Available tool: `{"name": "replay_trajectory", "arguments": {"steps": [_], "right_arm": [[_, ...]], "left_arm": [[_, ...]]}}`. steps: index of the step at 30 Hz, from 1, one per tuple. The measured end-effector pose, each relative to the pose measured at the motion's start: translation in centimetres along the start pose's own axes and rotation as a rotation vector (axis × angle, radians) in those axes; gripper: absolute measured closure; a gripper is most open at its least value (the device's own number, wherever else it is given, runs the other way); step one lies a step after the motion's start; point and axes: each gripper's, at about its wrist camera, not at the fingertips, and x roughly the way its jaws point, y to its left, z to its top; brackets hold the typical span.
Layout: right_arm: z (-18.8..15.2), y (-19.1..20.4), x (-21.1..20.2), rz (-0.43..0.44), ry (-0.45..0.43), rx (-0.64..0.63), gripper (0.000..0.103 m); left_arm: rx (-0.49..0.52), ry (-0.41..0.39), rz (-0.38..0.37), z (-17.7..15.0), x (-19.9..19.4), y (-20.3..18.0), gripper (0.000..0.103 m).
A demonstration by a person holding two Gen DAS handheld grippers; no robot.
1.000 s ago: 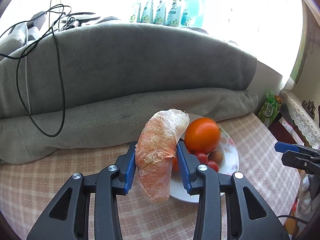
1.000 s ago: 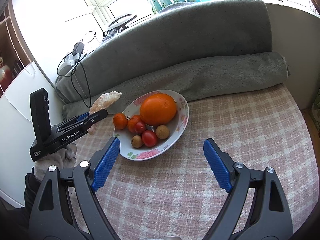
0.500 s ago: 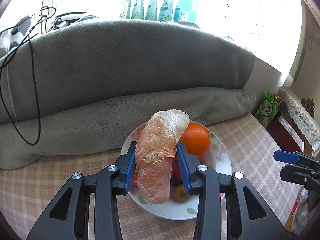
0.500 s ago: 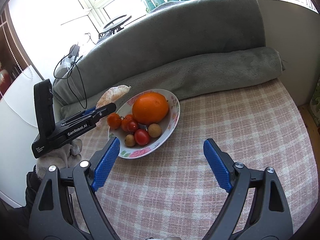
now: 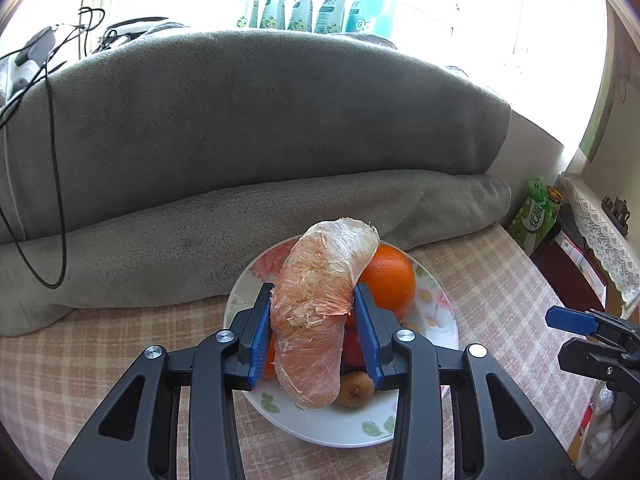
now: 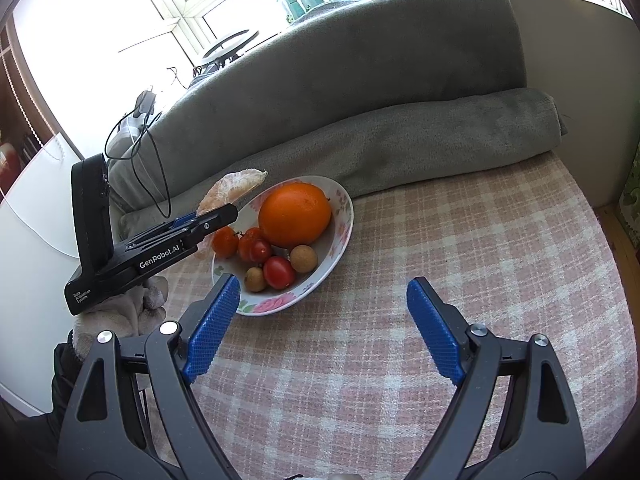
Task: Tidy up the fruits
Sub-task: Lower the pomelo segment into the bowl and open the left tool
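Right gripper [image 6: 320,328]: jaws stood wide apart, nothing between them, above the checked tablecloth [image 6: 460,248].
Left gripper [image 5: 314,336]: jaws clamped on a peeled pomelo segment [image 5: 316,312], raised over the flowered bowl [image 5: 440,316].
Bowl contents: orange [image 6: 295,214], cherry tomatoes [image 6: 279,271], small brown fruits [image 6: 303,258].
Writing: "GenRobot.AI" on the left gripper's body.
Behind: grey blanket [image 5: 260,140].

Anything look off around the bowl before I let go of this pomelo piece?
Nothing spilled or damaged. The peeled pomelo segment sits tilted in the left gripper, its lower end hanging past the pads over the floral bowl. The orange fills the bowl's far side; small fruits crowd the rest.
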Motion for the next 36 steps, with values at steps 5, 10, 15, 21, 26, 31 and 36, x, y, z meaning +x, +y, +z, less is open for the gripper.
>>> {"name": "replay_trajectory", "arguments": {"steps": [5,10,15,21,26,31,36], "right_arm": [[-0.1,0.1,0.1,-0.001,0.003,-0.001,0.015],[-0.1,0.3,0.1,-0.001,0.004,-0.004,0.015],[-0.1,0.4,0.1,-0.002,0.004,-0.005,0.015],[-0.2,0.4,0.1,-0.002,0.004,-0.005,0.015],[-0.2,0.4,0.2,-0.002,0.004,-0.005,0.015],[-0.2,0.9,0.2,-0.005,0.005,-0.015,0.015],[-0.2,1.2,0.2,-0.01,0.002,-0.022,0.015]], "left_arm": [[-0.002,0.003,0.0,0.0,0.1,0.1,0.065],[-0.006,-0.016,-0.004,0.2,-0.4,0.2,0.066],[0.005,-0.029,-0.004,0.5,-0.9,-0.1,0.066],[0.012,-0.034,-0.013,0.5,-1.2,-0.4,0.066],[0.013,-0.036,-0.014,0.3,-1.6,-0.4,0.066],[0.011,-0.039,-0.013,0.1,-2.0,-0.4,0.065],[0.009,-0.041,-0.011,-0.3,-2.6,-0.4,0.053]]}}
